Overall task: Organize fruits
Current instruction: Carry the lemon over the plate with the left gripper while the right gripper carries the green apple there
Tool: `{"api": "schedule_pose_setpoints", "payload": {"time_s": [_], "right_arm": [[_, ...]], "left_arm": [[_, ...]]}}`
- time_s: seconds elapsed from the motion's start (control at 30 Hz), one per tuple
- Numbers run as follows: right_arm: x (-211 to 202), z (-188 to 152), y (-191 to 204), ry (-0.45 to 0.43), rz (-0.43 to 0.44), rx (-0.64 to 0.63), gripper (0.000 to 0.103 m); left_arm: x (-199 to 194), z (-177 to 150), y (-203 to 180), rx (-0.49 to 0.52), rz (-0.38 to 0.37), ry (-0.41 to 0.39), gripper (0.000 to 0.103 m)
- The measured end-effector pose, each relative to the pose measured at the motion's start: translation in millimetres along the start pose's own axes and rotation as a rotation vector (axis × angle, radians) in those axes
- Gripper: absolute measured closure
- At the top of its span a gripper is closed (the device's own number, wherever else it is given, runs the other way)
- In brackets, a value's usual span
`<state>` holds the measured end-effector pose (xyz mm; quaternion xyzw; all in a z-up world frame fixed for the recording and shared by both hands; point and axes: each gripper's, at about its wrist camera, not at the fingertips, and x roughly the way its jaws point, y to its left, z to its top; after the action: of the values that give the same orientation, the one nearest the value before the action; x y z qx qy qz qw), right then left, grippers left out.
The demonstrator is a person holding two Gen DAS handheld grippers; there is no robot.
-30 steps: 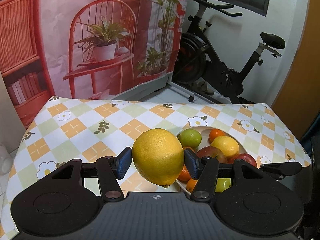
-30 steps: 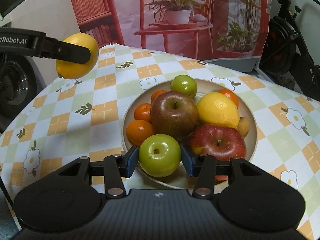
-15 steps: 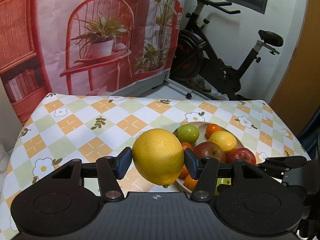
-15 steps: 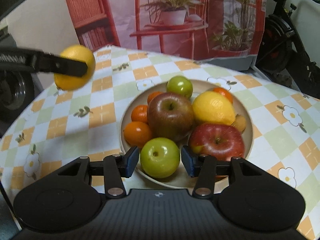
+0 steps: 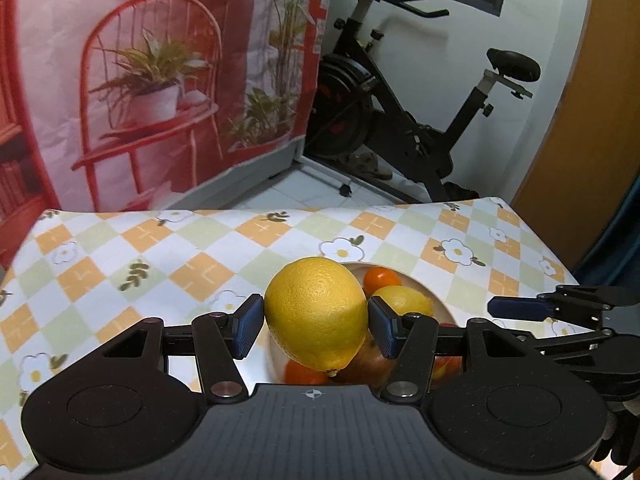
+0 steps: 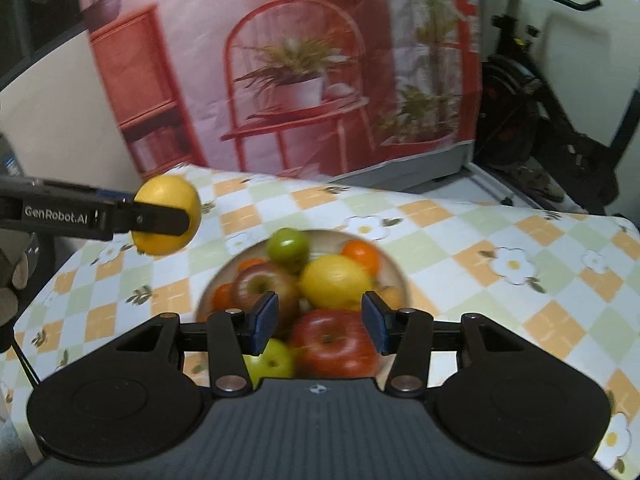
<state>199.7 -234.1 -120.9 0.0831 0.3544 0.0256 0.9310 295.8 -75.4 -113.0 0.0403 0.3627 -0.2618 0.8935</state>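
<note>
Fruits lay piled in the bowl (image 6: 396, 276) on the tabletop (image 6: 500, 240), directly below our empty, half-open right claw (image 6: 316, 322), while our left claw (image 5: 316, 326) gripped a lemon (image 5: 316, 312), long axis tilted, above the bowl's left edge; its side read "GenRobot.AI".

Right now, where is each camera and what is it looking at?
Left wrist: sits on the left gripper, looking along its fingers, which clamp a lemon above the fruit bowl; the right gripper shows at the right edge.
Right wrist: sits on the right gripper, open over the bowl, looking across the table.
Both show: the lemon, bowl, checked tablecloth, exercise bike.
</note>
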Motion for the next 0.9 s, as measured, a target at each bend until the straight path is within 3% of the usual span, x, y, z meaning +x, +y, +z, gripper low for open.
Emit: {"api": "schedule_pose_setpoints", "payload": {"time_s": [0.4,0.9], "right_arm": [[-4.0,-11.3,-34.6,0.001,-0.019,0.08,0.053],[-3.1,-19.1,-49.4,0.015,-0.035,0.109,0.053]], "left_arm": [[33.9,-5.1,-34.2,0.109,-0.059,0.046,0.043],[46.3,-9.5,-46.2,0.148,-0.111,0.059,0.043]]}}
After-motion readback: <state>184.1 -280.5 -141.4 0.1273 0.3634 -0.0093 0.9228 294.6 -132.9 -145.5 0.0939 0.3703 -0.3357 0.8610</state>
